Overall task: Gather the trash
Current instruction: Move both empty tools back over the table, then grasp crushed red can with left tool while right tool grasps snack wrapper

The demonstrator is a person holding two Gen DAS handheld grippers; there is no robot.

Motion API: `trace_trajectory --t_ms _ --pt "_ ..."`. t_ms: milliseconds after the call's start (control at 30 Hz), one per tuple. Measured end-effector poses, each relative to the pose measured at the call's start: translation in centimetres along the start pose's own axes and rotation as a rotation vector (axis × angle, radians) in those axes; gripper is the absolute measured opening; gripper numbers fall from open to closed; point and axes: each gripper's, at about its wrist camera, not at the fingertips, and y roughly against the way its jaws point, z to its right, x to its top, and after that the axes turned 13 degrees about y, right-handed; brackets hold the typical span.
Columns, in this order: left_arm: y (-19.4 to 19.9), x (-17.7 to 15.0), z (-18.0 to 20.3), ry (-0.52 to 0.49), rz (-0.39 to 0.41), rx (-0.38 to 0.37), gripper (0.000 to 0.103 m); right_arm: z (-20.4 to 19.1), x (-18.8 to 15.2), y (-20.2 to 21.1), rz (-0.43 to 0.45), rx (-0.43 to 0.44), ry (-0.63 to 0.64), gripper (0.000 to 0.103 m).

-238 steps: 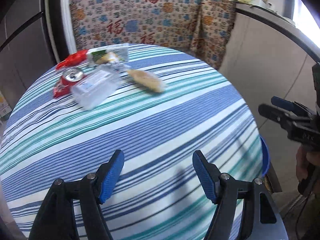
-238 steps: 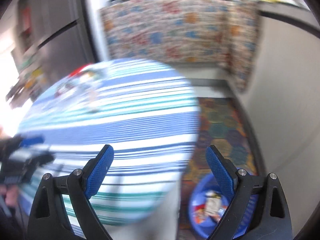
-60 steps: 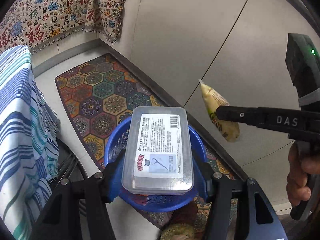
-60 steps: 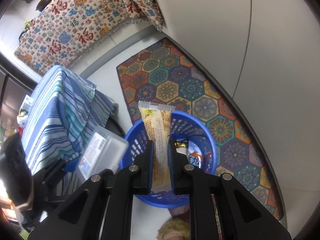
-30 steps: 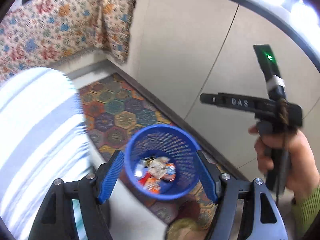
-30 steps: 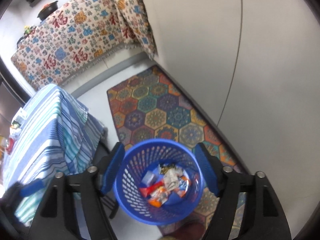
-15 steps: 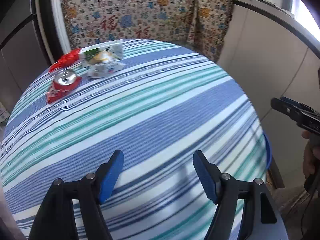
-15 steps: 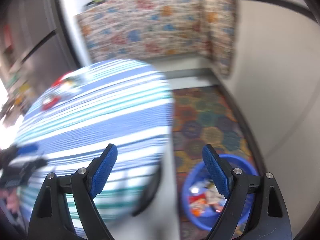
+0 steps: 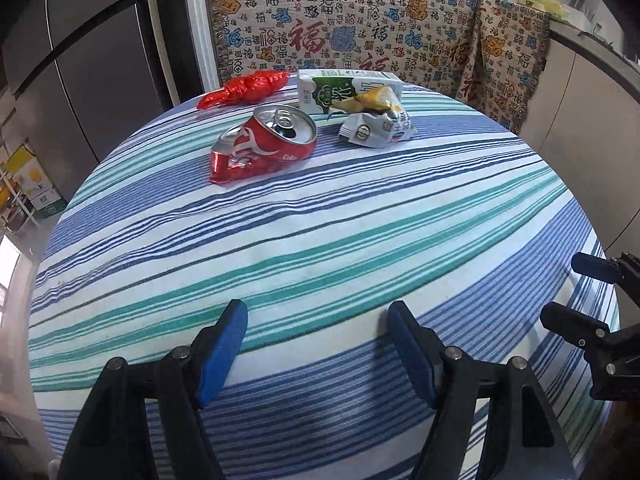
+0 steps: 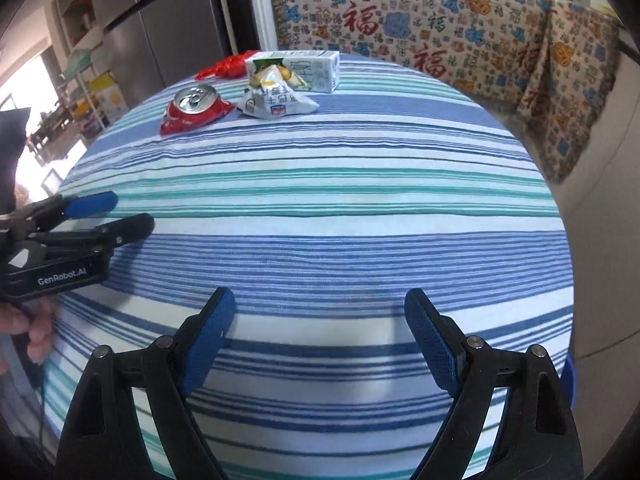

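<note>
Four pieces of trash lie clustered at the far side of the round worktop covered in a blue, teal and white striped cloth [image 9: 320, 240], well ahead of both sets of fingers.

One crushed red aluminium drink can [image 9: 265, 142] lies on its side, dented, its pull-tab top tilted up. One crumpled white and silver foil wrapper [image 9: 376, 128] sits to the right of it. One green and white rectangular drink carton [image 9: 348, 90] lies flat just behind the wrapper, with a scrap of yellow packaging against its front. One twisted red plastic wrapper [image 9: 246, 89] lies farthest back, to the left of the carton.

The left gripper [image 9: 316, 344] is spread wide over the near cloth, blue-padded fingers [image 9: 222, 348] holding nothing. The right gripper [image 10: 320, 336] is likewise wide apart and empty; its jaws have just been opening, with nothing between them.

A blue curved rim [image 10: 570, 384] shows below the worktop edge, right of the right gripper.
</note>
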Motion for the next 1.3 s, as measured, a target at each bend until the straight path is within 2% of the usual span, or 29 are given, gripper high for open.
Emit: trace_trajectory --t_ms 67,133,267,367,833,967,1033,1133,1200,1300 --pt "-0.2 0.4 -0.3 -0.005 -0.004 -0.006 0.082 -0.5 0.7 -1.2 -0.020 -0.002 0.008 0.088" --pt "-0.7 0.8 -0.7 -0.006 -0.006 -0.002 0.090 -0.9 1.5 -2.1 -0.021 -0.034 0.031 0.093" --pt "-1.5 1.5 -1.3 -0.007 -0.009 0.000 0.103 -0.7 2.9 -3.3 -0.013 -0.044 0.023 0.099" --pt "-1.8 1.8 -1.4 -0.014 -0.011 -0.008 0.103 -0.2 3.3 -3.9 -0.003 -0.056 0.010 0.103" --pt "-2.2 2.4 -1.5 -0.052 -0.024 -0.039 0.103 0.2 3.8 -4.3 -0.004 -0.061 0.004 0.103" --pt "-2.2 2.9 -2.2 -0.106 -0.049 -0.092 0.103 0.2 3.8 -4.3 -0.004 -0.061 0.004 0.103" --pt "-1.9 4.0 -3.5 -0.070 -0.039 -0.136 0.103 0.2 3.8 -4.3 -0.004 -0.061 0.004 0.103" --pt "-1.0 6.8 -5.4 0.016 -0.009 -0.240 0.103 0.2 3.8 -4.3 -0.004 -0.061 0.004 0.103" --pt "-1.0 9.2 -6.0 0.029 -0.003 -0.307 0.103 0.2 3.8 -4.3 -0.004 -0.061 0.004 0.103" --pt "-2.2 12.3 -6.3 0.005 0.000 -0.327 0.103 0.2 3.8 -4.3 -0.004 -0.061 0.004 0.103"
